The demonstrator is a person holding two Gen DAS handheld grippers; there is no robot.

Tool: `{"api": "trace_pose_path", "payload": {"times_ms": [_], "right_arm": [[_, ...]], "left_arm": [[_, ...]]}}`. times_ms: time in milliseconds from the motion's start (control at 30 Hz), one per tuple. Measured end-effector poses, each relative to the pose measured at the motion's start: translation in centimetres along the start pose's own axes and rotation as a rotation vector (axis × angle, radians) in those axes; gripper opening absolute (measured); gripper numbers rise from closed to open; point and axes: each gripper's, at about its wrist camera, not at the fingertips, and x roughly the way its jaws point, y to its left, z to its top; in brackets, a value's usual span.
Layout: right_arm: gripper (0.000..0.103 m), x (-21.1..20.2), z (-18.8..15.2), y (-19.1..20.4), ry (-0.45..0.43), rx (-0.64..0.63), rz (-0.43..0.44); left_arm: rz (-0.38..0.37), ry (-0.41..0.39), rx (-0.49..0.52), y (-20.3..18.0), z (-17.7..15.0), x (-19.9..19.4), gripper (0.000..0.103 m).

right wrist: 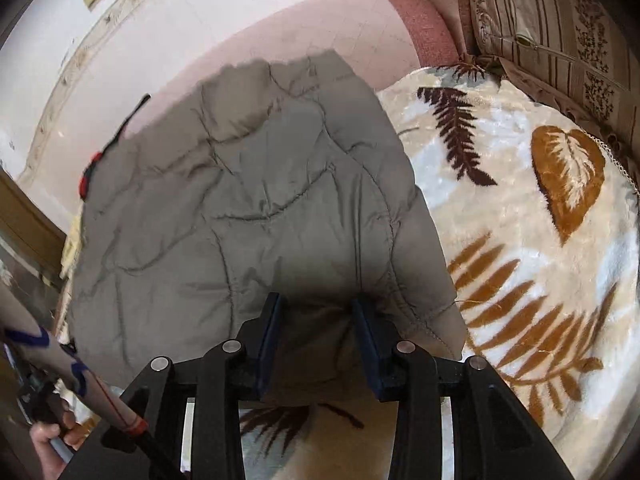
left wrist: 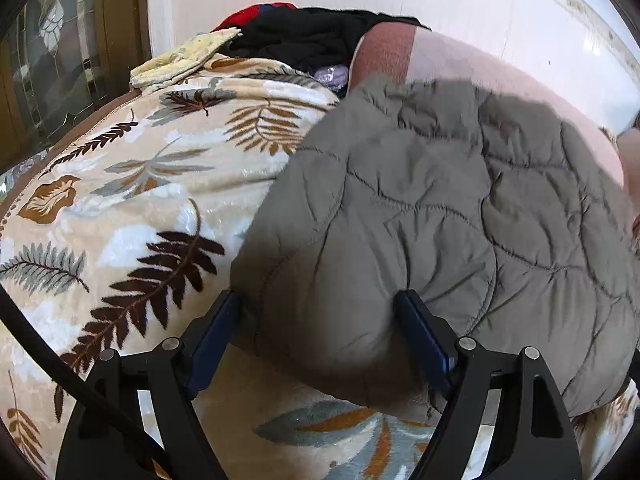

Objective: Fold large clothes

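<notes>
Two grippers reach down at a slant over the near edge of a grey quilted jacket [left wrist: 440, 208] that lies spread on a bed. On the left gripper [left wrist: 320, 308] the fingers [left wrist: 218, 332] stand wide, with a puffy fold of the jacket's hem bulging between them; the right-hand pad dents the padding, but whether they truly clamp it cannot be told. On the right gripper [right wrist: 318, 312] the fingers [right wrist: 368, 336] are set narrower and pinch a gathered piece of the hem, the cloth puckering between the blue pads. Stitched curving seams divide the jacket into soft, slightly shiny pillows. Under it lies a plush cream blanket [left wrist: 140, 200] printed with brown, tan and grey fern leaves. At the lower left of the right wrist view a hand [right wrist: 48, 440] grips a handle. Beyond the jacket a pink sheet [right wrist: 320, 32] covers the bed, a striped patterned cushion [right wrist: 540, 20] leans at the far right, and dark clothes [left wrist: 300, 36] are heaped by the white wall
</notes>
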Motion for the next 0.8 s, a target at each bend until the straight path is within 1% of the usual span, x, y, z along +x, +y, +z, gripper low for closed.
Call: {"api": "trace_pose_path", "payload": {"times_ms": [67,133,167,233,267,300,367,433,467,500,567,667,800], "right_arm": [[0.04,-1.8,0.8,-0.8,-0.051,0.039,0.02],[0.046,-3.6,1.5,-2.7,-0.104,0.125,0.04],[0.048,-4.1,1.6,-3.3,-0.118,0.156,0.042],[0.049,-5.2,1.8,-5.4,-0.14,0.242,0.049],[0.052,-5.2,1.7,-6.2,-0.132,0.282,0.051],[0.057,-5.2,1.4,-7.1,-0.119,0.331,0.061],[0.067,-4.7,0.6,-8.9,-0.086,0.435,0.115],[0.069,-4.2,-0.1,-9.9,-0.061,0.501,0.126],[0.071,-3.9,-0.4,-10.3,-0.047,0.526,0.135],[0.074,-3.8,-0.6,-10.5,-0.038,0.54,0.141],[0.076,-3.2,-0.8,-10.9,-0.017,0.565,0.154],[0.077,-2.5,-1.2,-10.3,0.012,0.553,0.168],[0.078,-1.4,-1.4,-9.5,0.032,0.534,0.172]], "left_arm": [[-0.015,-0.016,-0.033,0.8,0.4,-0.6,0.081],[0.001,-0.032,-0.069,1.8,0.8,-1.1,0.081],[0.001,-0.03,-0.09,2.4,0.8,-1.3,0.081],[-0.007,-0.011,-0.118,3.3,1.1,-1.2,0.081],[-0.005,-0.002,-0.138,3.8,1.1,-1.1,0.081],[-0.007,0.009,-0.164,4.4,1.1,-1.0,0.081],[-0.033,0.038,-0.213,5.3,1.0,-0.7,0.081],[-0.081,0.077,-0.267,6.1,0.8,-0.3,0.082],[-0.109,0.108,-0.296,6.5,0.6,0.0,0.085],[-0.137,0.146,-0.321,6.7,0.4,0.4,0.086],[-0.186,0.189,-0.358,6.9,0.0,1.1,0.086],[-0.221,0.213,-0.396,7.1,-0.5,1.6,0.086],[-0.244,0.222,-0.422,7.3,-0.6,1.8,0.086]]}}
